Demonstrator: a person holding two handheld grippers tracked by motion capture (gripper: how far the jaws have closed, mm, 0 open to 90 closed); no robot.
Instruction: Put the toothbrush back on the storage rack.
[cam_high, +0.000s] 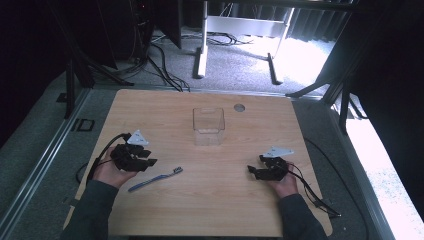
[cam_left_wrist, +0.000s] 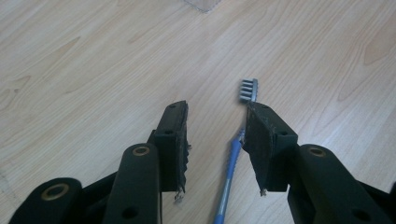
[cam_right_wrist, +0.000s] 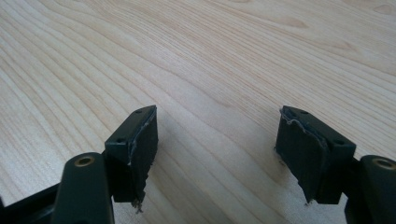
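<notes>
My left gripper (cam_left_wrist: 217, 135), jaws apart, straddles a light, stiff, slim blue plastic toothbrush (cam_left_wrist: 227, 179); I'd pinch mid-handle. Right gripper (cam_right_wrist: 217, 149) gapes, holding nothing.

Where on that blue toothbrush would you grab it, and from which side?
Probably mid-handle, from straight above. The toothbrush lies flat on the table, its thin handle already running between the open left gripper jaws. The jaws would close across the handle's width, well behind the bristle head.
</notes>
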